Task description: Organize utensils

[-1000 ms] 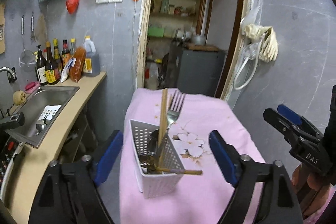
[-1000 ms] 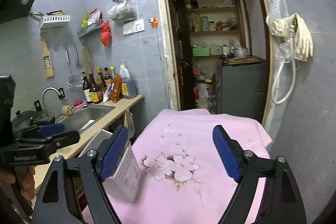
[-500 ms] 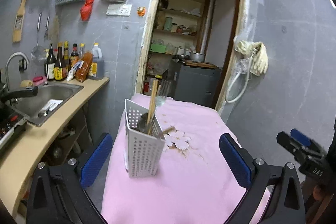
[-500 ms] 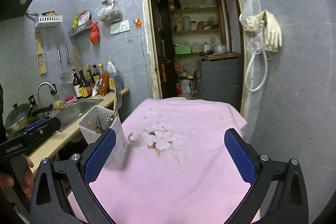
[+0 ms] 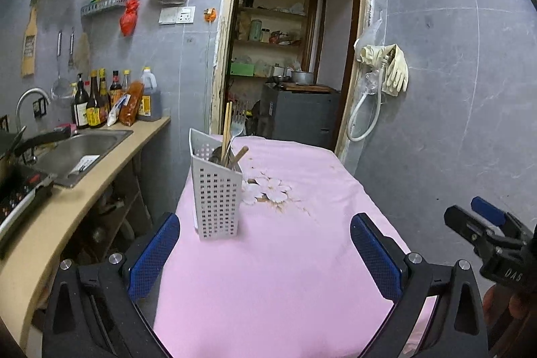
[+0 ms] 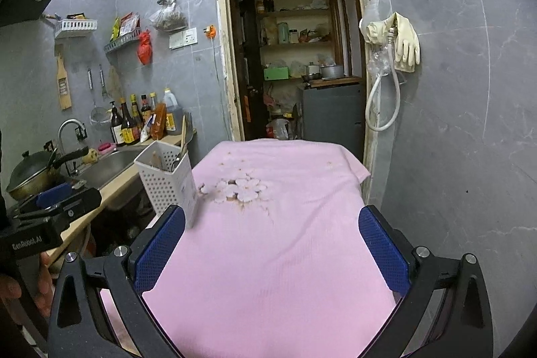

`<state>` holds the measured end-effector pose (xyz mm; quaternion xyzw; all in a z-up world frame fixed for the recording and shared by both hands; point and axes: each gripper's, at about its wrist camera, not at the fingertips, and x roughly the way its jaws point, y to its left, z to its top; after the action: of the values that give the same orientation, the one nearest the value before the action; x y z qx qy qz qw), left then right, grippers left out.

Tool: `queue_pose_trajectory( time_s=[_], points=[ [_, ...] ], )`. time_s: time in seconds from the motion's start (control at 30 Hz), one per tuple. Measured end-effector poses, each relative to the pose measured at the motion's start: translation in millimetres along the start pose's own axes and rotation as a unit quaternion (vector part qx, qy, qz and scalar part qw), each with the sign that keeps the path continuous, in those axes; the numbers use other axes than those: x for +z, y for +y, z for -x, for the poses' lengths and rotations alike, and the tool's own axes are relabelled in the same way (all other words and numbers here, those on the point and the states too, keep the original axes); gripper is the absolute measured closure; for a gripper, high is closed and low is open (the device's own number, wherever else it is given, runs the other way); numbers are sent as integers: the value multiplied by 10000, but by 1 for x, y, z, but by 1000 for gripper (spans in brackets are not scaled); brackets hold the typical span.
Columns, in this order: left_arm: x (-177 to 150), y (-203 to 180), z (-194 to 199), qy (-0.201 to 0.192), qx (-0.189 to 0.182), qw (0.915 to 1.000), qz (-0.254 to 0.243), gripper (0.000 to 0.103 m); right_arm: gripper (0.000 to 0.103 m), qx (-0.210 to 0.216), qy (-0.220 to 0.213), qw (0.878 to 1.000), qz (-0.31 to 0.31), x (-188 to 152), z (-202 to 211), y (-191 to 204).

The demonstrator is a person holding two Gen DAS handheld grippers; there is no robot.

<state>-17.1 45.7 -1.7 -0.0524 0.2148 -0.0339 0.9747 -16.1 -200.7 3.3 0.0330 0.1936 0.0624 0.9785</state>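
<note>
Stood upright near the left edge of the pink-clothed table (image 5: 285, 274): white perforated utensil holder (image 5: 217, 190), with chopsticks (image 5: 227, 131) and fork (image 5: 237, 126) inside. Left gripper (image 5: 265, 252) and right gripper (image 6: 273, 252) spread wide, gripping nothing.

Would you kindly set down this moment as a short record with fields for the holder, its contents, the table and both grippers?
holder: white perforated utensil holder, upright near the left edge of the table
contents: chopsticks, a fork and a wooden handle stick out of the top; a darker utensil inside cannot be told
table: covered by a pink cloth with a flower print; no loose utensils on it
left gripper: open, nothing between the pads
right gripper: open, nothing between the pads
task state: utensils appear gathered in the holder
</note>
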Motion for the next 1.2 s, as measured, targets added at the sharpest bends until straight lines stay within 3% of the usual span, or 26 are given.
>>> queue_pose_trajectory(
  time_s=[1.2],
  points=[
    [-10,5,16,-64,128,9999,21,1,1,37,-28,9999,122,-2,12,10]
  ],
)
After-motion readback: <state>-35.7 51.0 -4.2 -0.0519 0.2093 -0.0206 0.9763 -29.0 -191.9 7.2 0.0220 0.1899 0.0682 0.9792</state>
